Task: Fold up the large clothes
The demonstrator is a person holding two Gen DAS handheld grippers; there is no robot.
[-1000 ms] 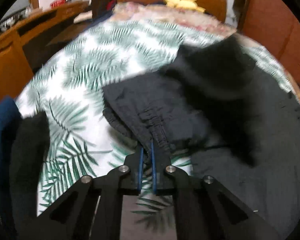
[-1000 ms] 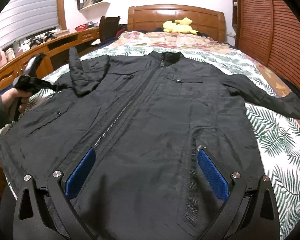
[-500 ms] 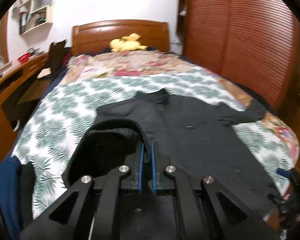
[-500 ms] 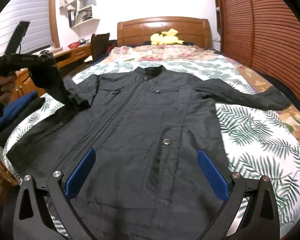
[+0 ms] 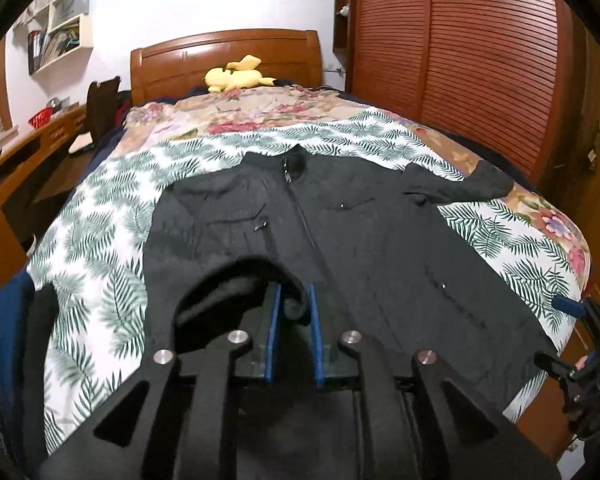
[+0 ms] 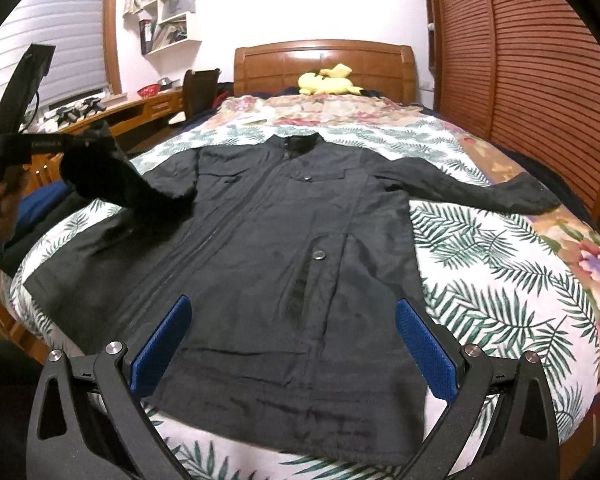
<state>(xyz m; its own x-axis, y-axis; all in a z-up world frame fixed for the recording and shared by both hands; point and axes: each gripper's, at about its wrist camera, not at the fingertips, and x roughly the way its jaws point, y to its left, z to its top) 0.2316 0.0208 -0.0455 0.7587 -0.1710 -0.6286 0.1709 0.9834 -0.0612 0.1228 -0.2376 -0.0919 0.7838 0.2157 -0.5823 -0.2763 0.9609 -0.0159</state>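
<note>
A large black jacket (image 6: 300, 248) lies face up on the bed, collar toward the headboard, zipper shut; it also shows in the left wrist view (image 5: 360, 232). My left gripper (image 5: 293, 300) is shut on the cuff of the jacket's left sleeve (image 5: 236, 280) and holds it lifted above the bed; in the right wrist view that sleeve (image 6: 112, 176) hangs from the gripper at the left. The other sleeve (image 6: 500, 192) lies stretched out to the right. My right gripper (image 6: 292, 320) is open and empty above the jacket's hem.
The bed has a palm-leaf sheet (image 6: 500, 280) and a floral blanket (image 6: 320, 108) near the wooden headboard (image 6: 324, 60). A yellow plush toy (image 6: 328, 80) sits there. A wooden desk (image 6: 140, 112) runs along the left; slatted wardrobe doors (image 6: 540, 80) stand at the right. Folded dark clothes (image 5: 4, 320) lie at the left edge.
My left gripper has lifted the sleeve cuff up and back from the bed, and its jaws look slightly wider. My right gripper has drawn back from the jacket, still open.
</note>
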